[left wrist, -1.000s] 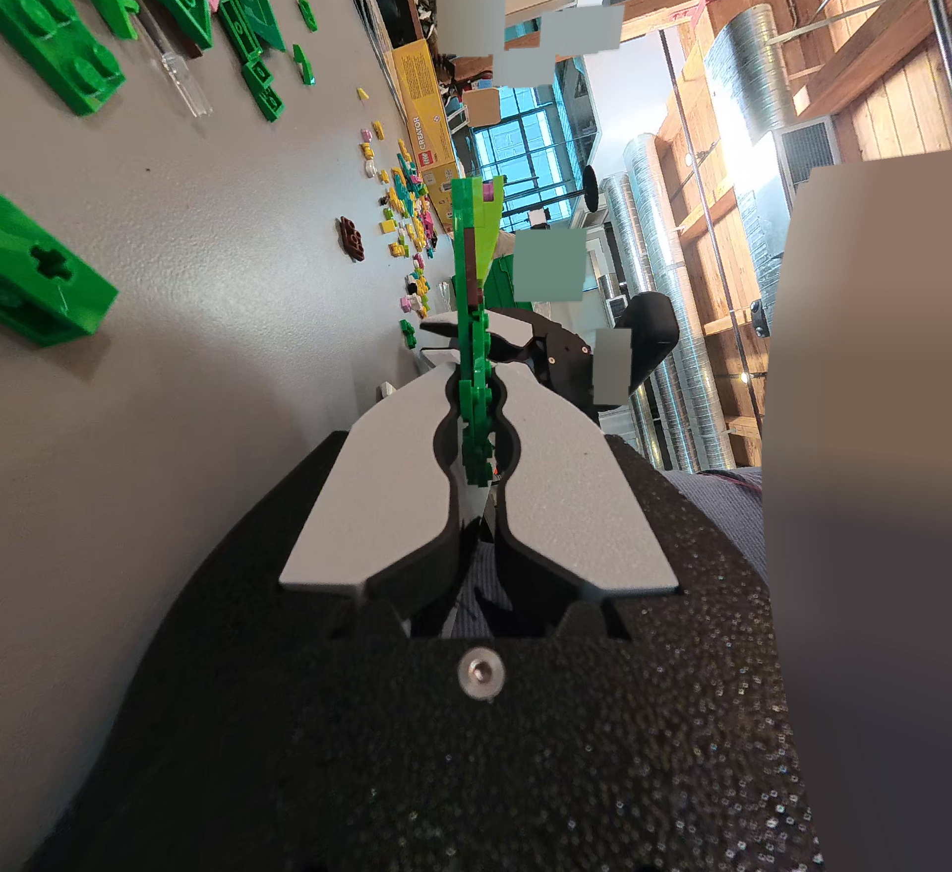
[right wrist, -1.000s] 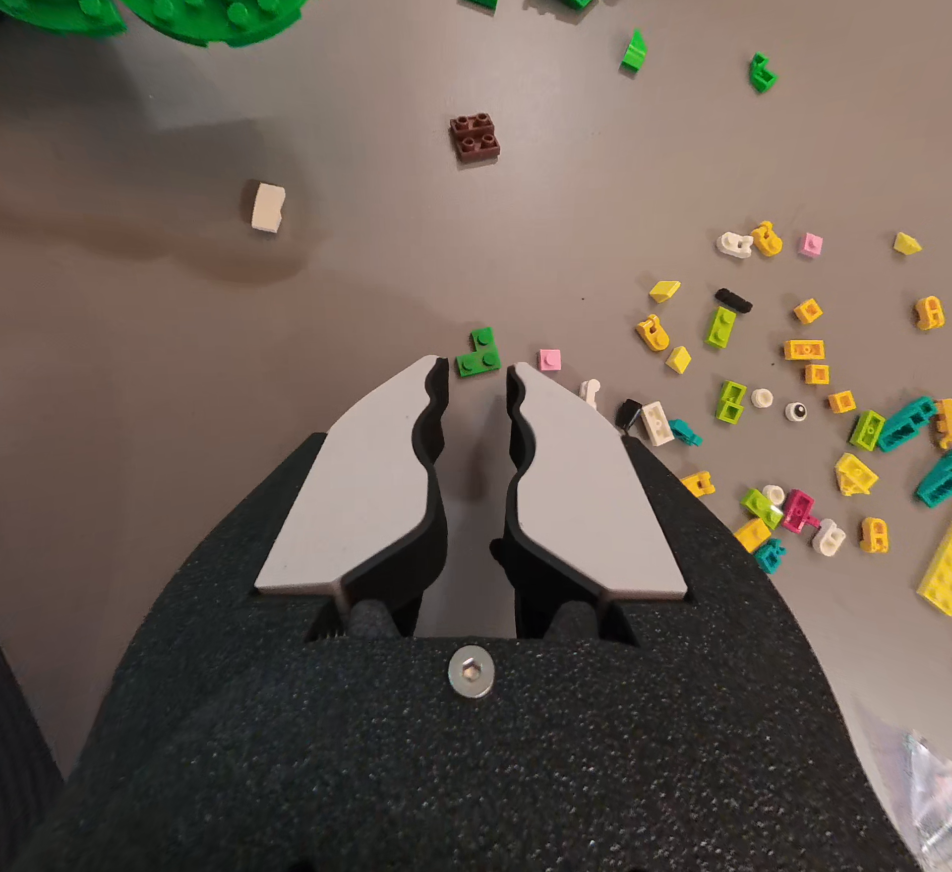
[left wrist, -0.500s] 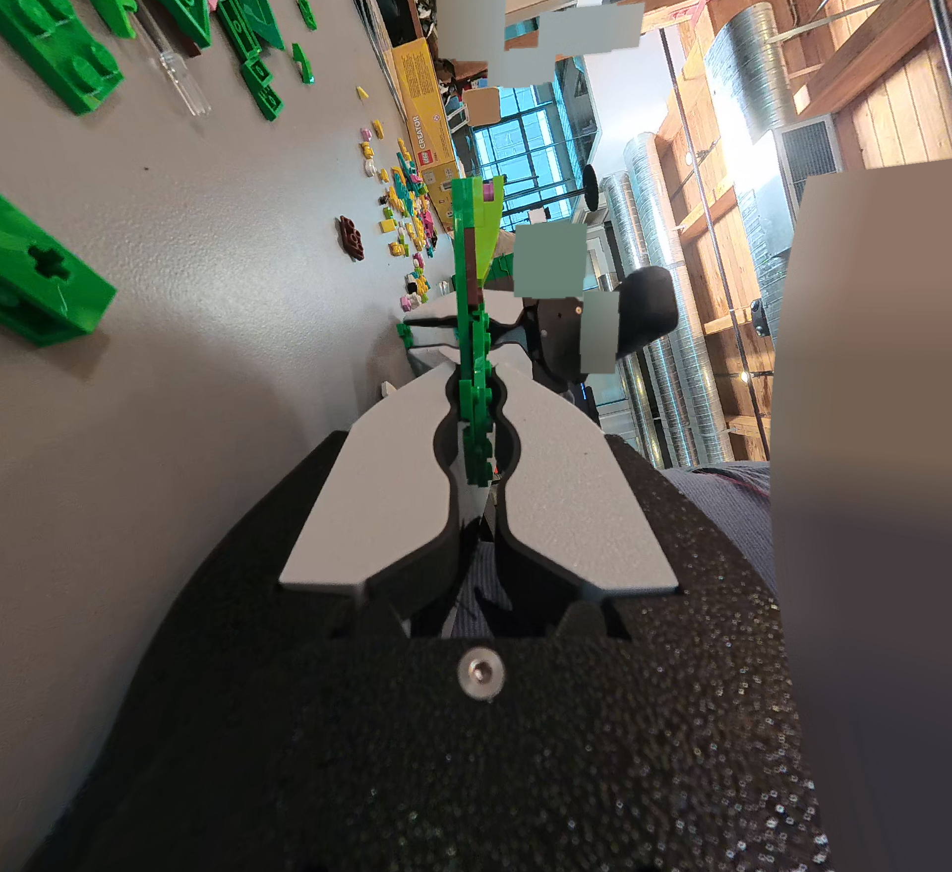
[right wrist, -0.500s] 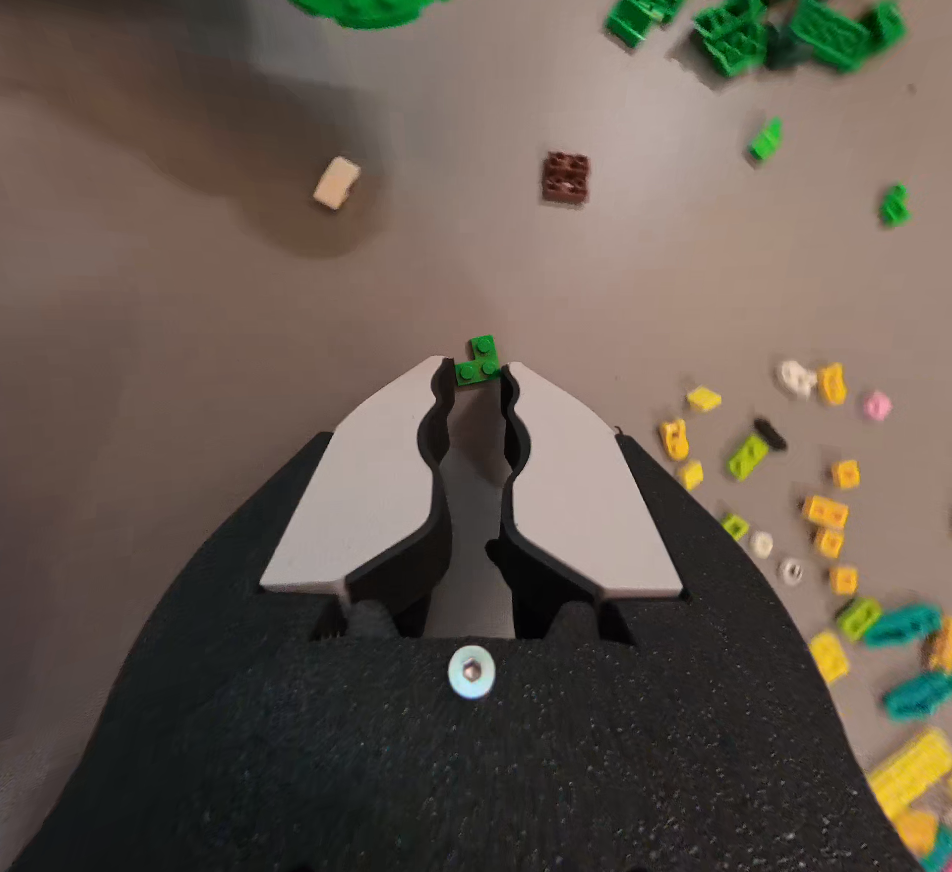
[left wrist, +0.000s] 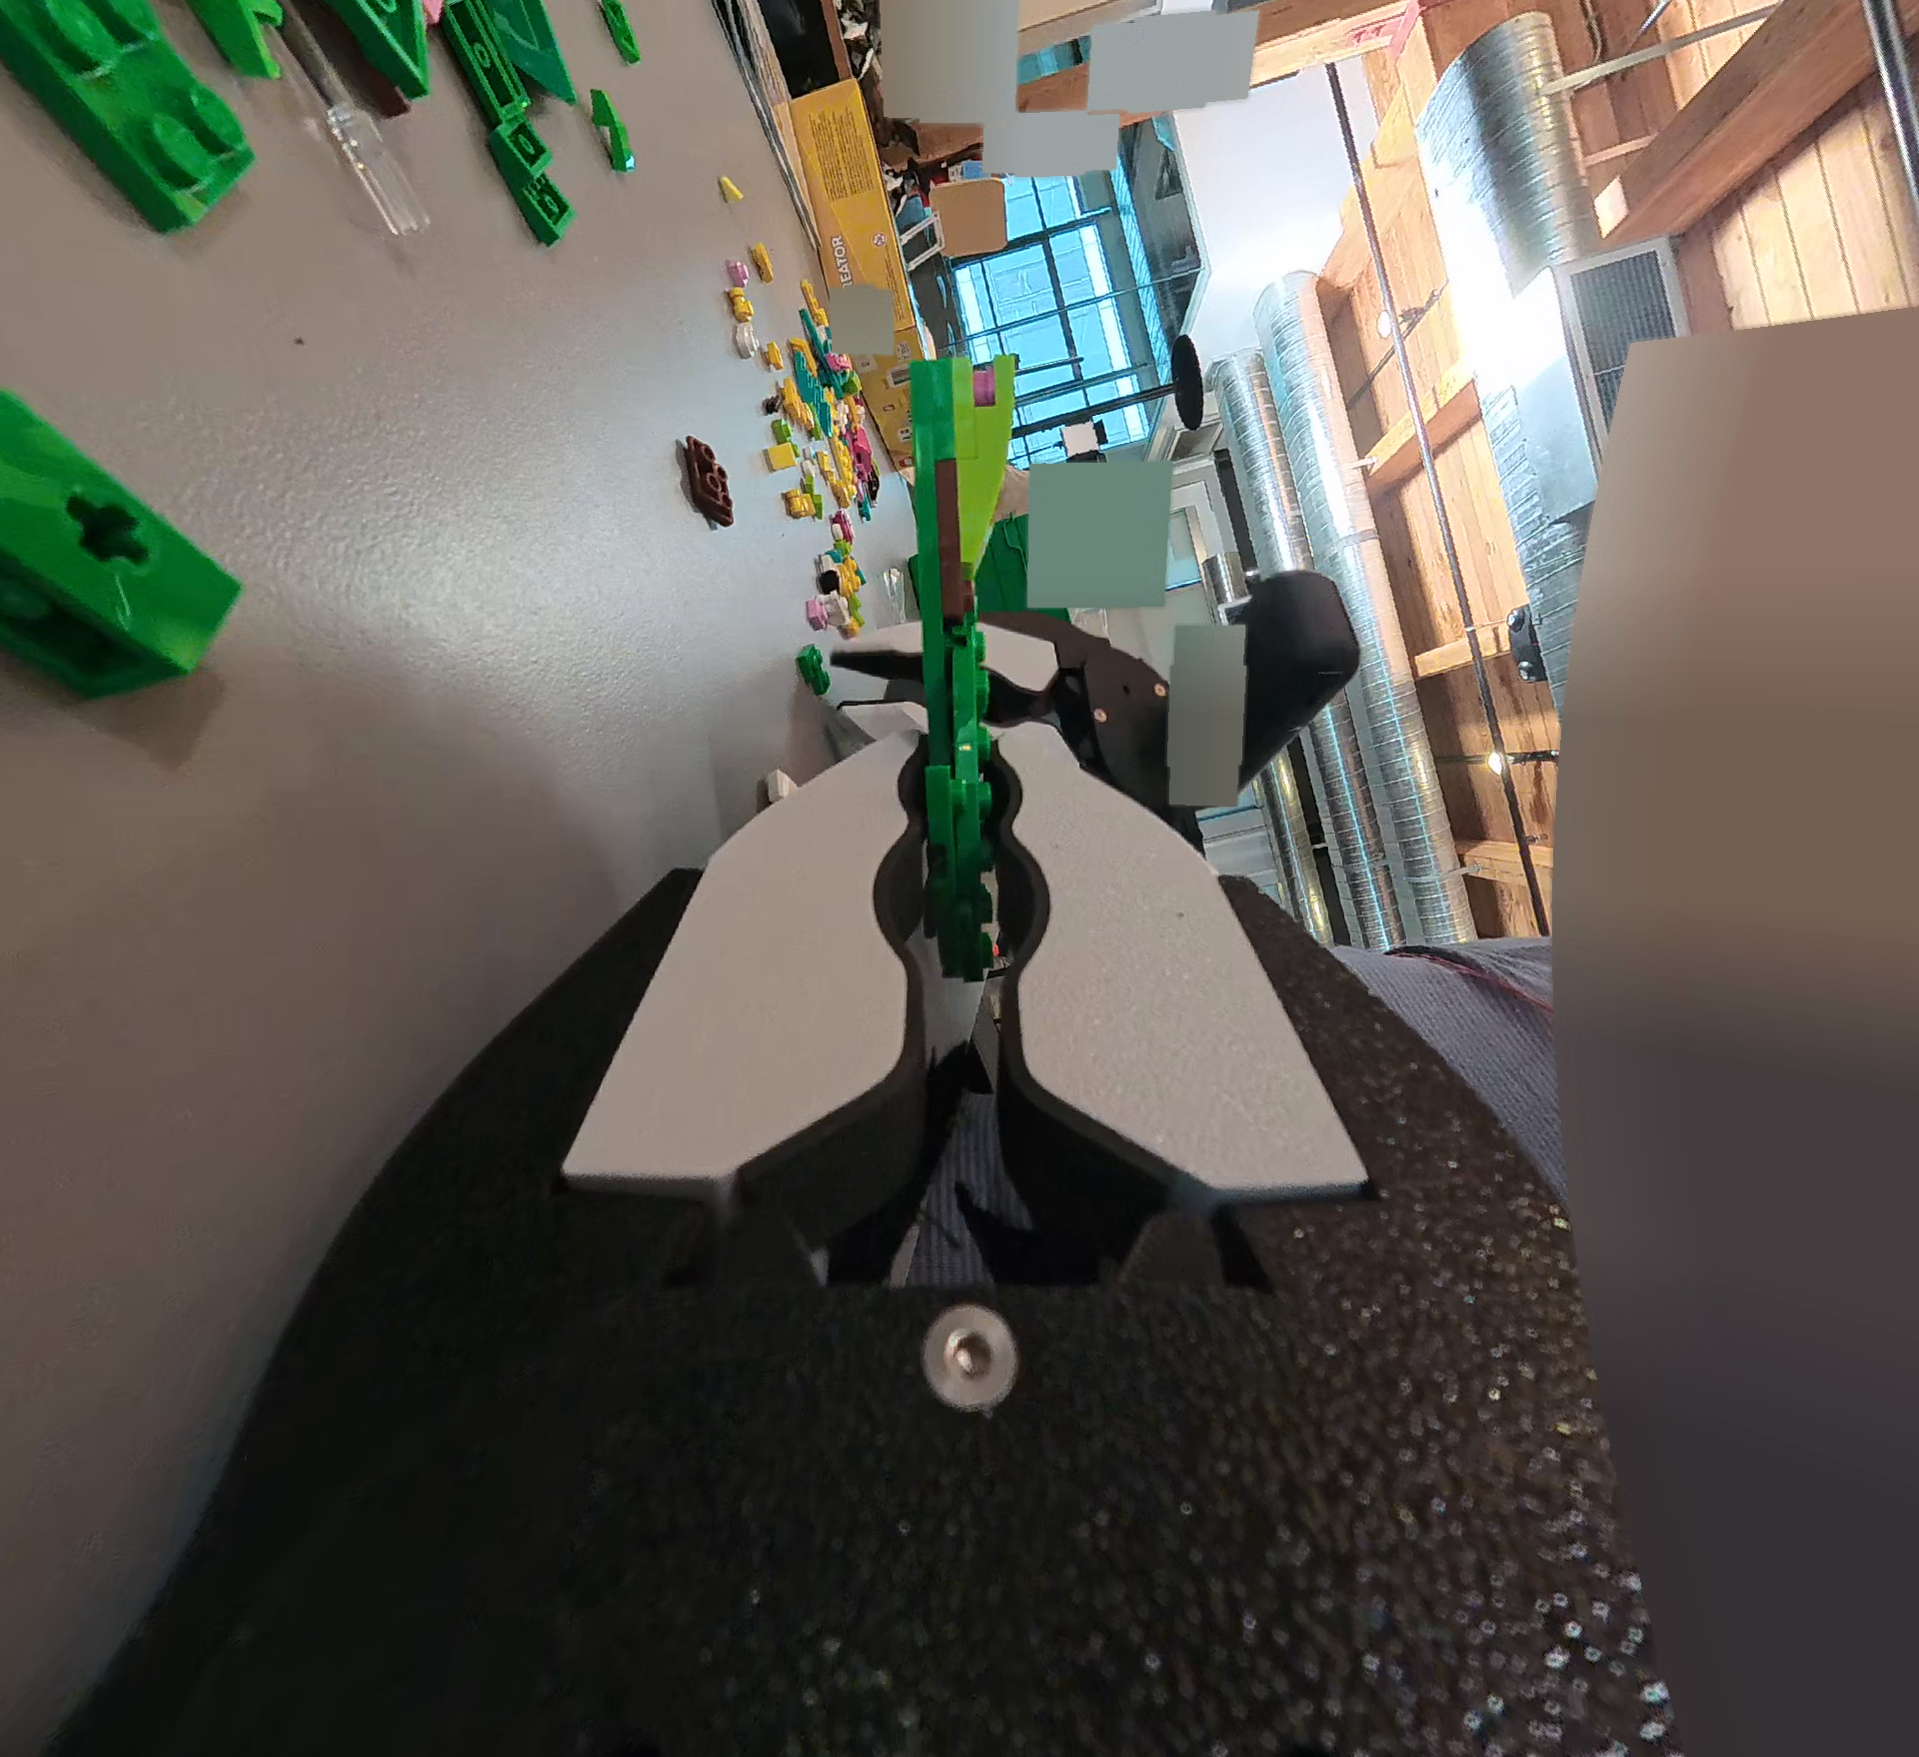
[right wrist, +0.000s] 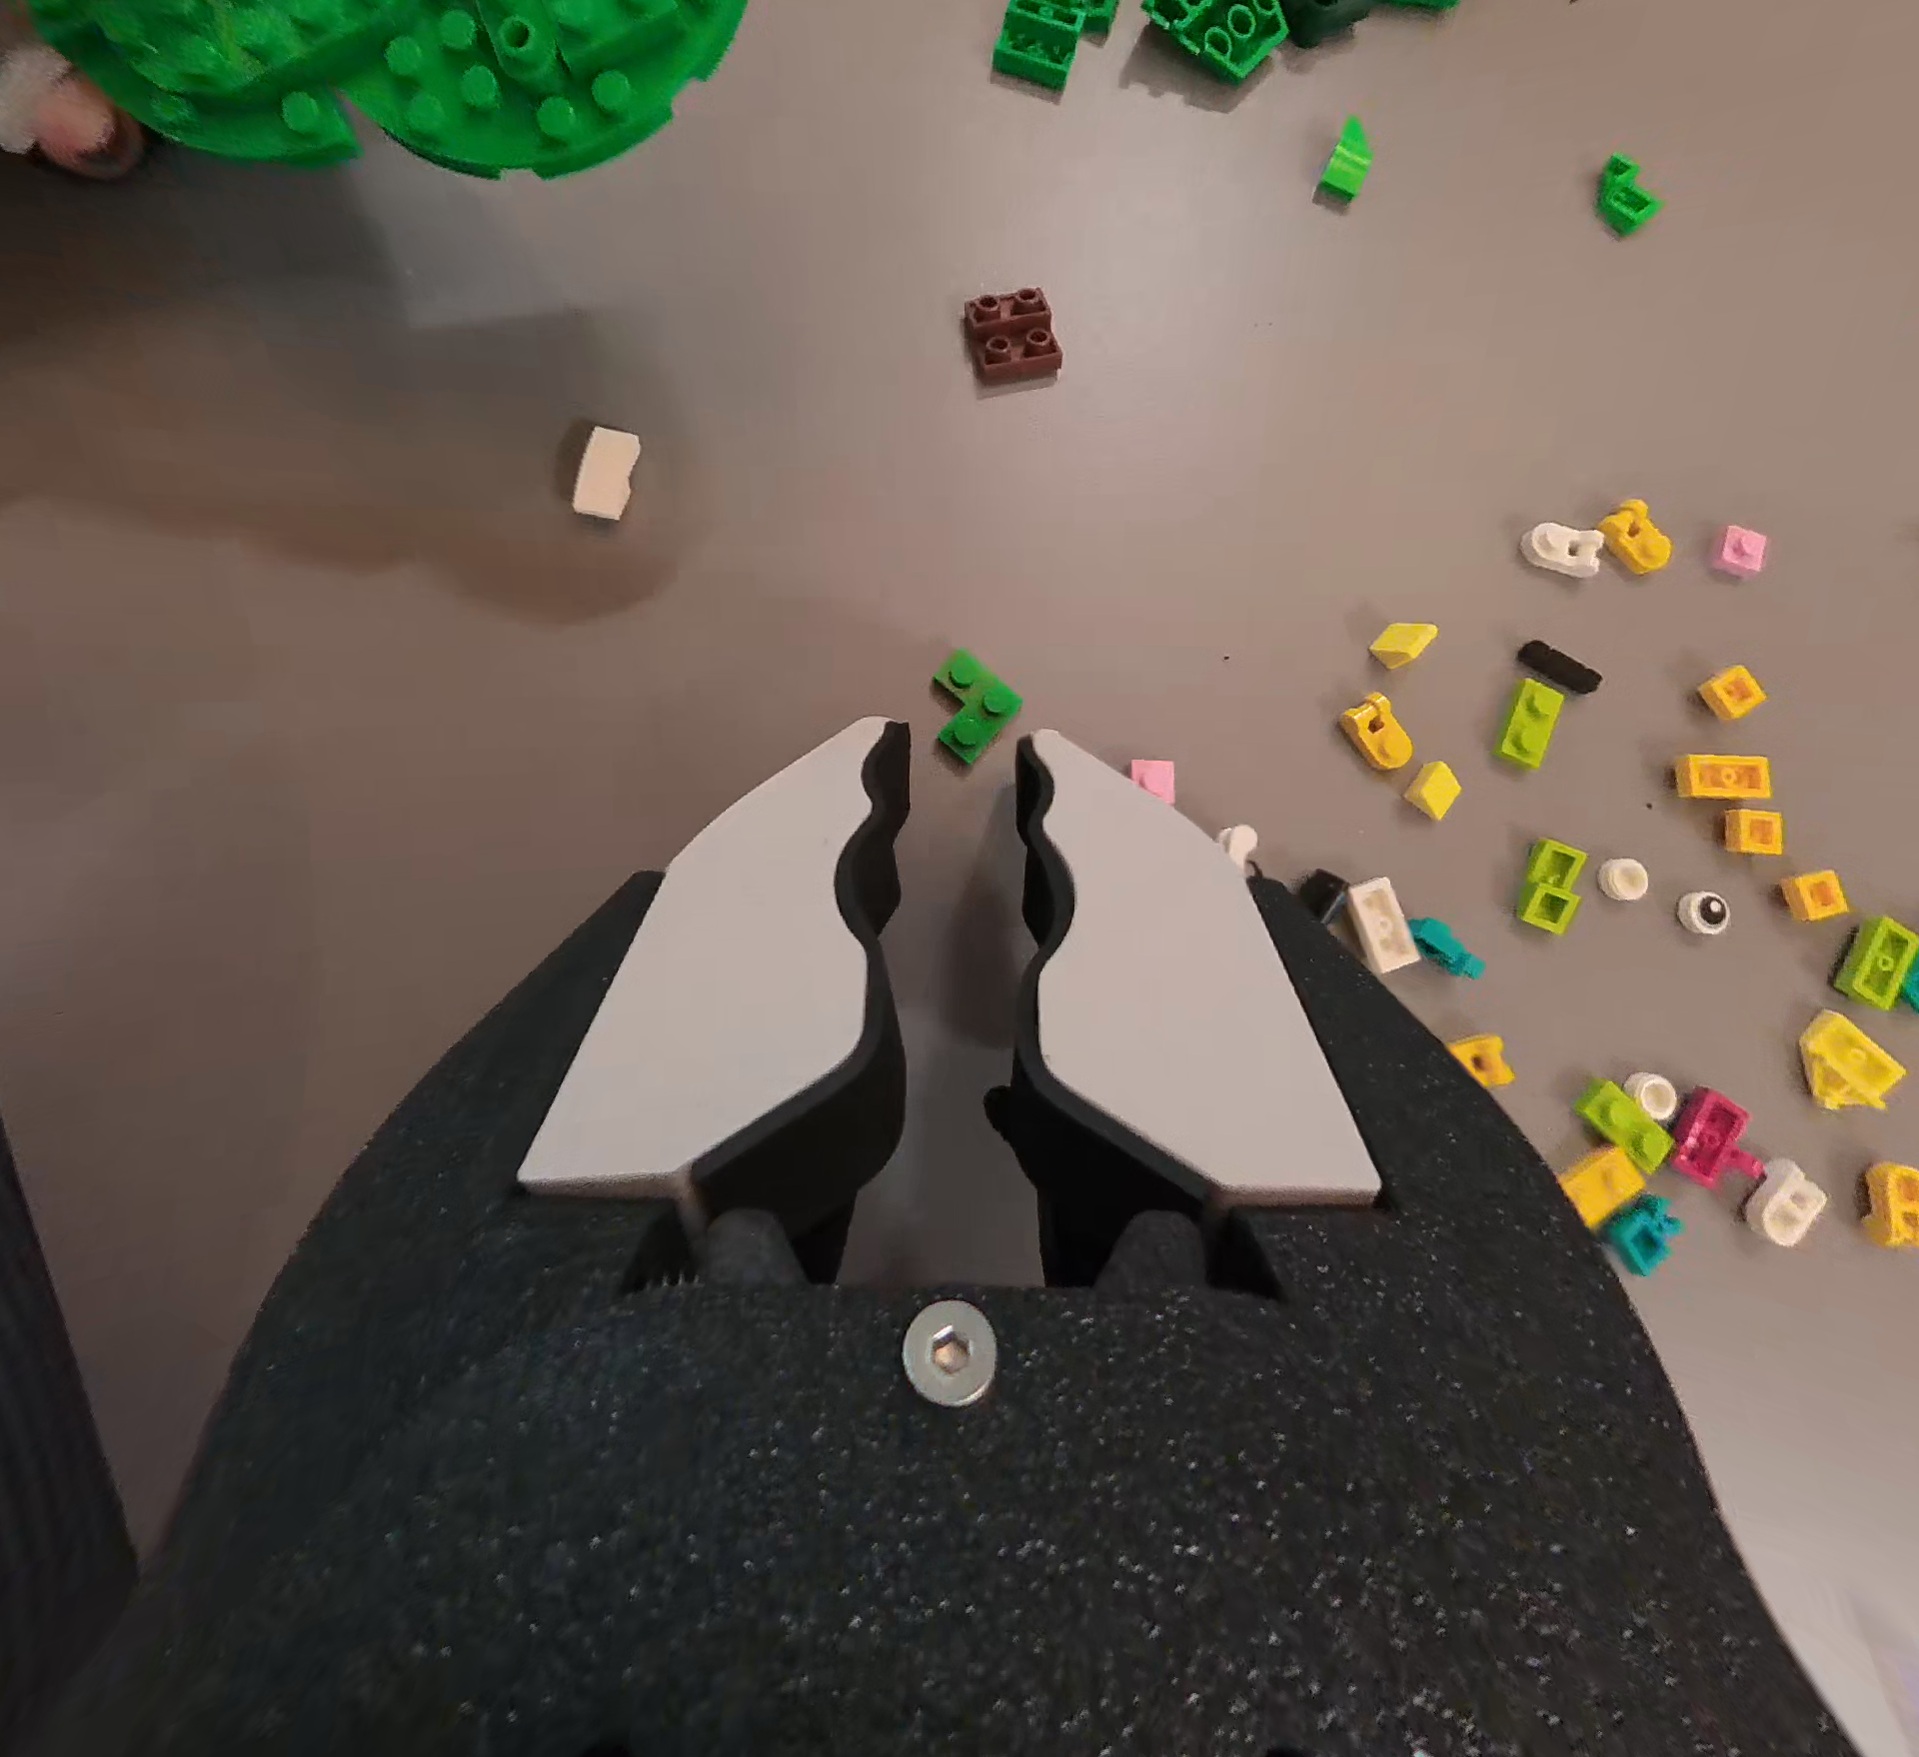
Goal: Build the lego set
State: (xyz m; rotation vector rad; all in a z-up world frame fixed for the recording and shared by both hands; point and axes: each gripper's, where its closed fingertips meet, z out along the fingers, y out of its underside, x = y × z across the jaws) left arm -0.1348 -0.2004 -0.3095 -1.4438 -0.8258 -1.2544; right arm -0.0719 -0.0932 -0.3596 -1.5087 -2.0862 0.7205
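The grey table is looked down on steeply and from close by the right wrist view, while it is skimmed sideways by the rolled left wrist view toward the far room — the brown brick and the right gripper are shared.

Your left tongs: matte black speckled body, two pale grey finger plates with wavy black inner edges, one silver hex screw at centre. Your right tongs: same build, same screw. Dark ribbed fabric shows at the frame edge.
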